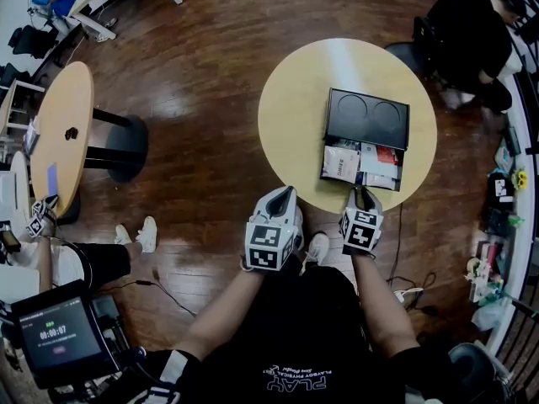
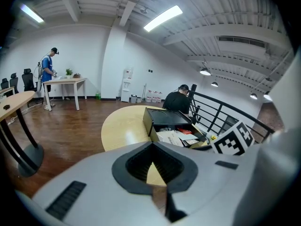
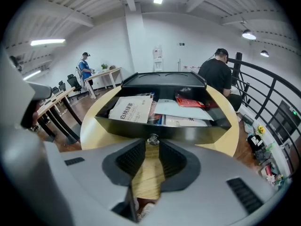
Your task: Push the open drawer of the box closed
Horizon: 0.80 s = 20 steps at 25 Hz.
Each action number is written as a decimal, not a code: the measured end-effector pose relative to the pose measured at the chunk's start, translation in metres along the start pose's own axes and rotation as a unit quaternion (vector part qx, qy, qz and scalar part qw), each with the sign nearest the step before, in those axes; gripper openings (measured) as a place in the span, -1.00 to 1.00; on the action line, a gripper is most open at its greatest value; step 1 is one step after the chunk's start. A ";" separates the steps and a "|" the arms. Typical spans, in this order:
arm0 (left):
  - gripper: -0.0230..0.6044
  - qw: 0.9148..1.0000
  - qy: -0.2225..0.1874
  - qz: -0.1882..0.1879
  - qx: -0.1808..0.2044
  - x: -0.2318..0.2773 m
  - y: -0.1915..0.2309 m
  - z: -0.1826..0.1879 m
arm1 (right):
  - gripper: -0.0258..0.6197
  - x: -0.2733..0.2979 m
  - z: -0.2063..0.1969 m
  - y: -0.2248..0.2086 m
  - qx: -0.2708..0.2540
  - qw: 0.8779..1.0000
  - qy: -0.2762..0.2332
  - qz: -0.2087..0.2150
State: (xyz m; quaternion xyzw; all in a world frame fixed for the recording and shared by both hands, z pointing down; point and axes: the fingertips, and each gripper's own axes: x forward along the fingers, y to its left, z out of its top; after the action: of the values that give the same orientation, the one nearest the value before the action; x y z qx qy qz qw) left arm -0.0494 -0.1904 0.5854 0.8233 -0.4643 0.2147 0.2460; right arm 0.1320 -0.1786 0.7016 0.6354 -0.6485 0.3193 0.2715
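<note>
A black box (image 1: 367, 118) stands on the round yellow table (image 1: 290, 116), and its open drawer (image 1: 362, 165), full of papers and packets, juts toward me. My right gripper (image 1: 362, 192) sits at the drawer's front wall (image 3: 155, 128). Its jaws stand a little apart, and the small drawer knob (image 3: 152, 139) is right at the tips of this right gripper (image 3: 150, 142). Near the table's front edge, left of the drawer, is my left gripper (image 1: 285, 194). In its own view the left gripper (image 2: 153, 147) is shut and holds nothing, with the box (image 2: 167, 117) and drawer (image 2: 181, 136) ahead to the right.
A second round table (image 1: 63, 124) stands to the left on the wood floor. A person in black (image 1: 467, 32) sits just past the box's far right side. Clutter (image 1: 501, 183) lies along the right wall by a railing (image 2: 211, 114). A timer tablet (image 1: 59, 335) is at lower left.
</note>
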 end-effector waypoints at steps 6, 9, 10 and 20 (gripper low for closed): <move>-0.94 1.000 0.002 -0.002 -0.004 -0.001 -0.003 -0.004 | -0.65 -0.003 0.000 -0.003 0.002 1.000 -0.006 -0.003; -0.94 1.000 -0.002 0.003 -0.005 0.000 0.002 0.001 | -0.67 -0.003 0.001 -0.005 -0.001 1.000 -0.005 -0.004; -0.94 1.000 -0.003 0.005 -0.004 0.000 0.004 0.002 | -0.67 -0.004 0.001 -0.005 0.000 1.000 -0.005 -0.004; -0.94 1.000 -0.004 0.000 -0.001 0.002 -0.001 0.004 | -0.68 -0.008 0.003 -0.007 0.007 1.000 -0.006 -0.001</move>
State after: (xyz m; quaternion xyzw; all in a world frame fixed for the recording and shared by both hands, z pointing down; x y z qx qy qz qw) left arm -0.0473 -0.1937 0.5828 0.8239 -0.4653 0.2113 0.2448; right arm 0.1391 -0.1761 0.6940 0.6397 -0.6473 0.3199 0.2636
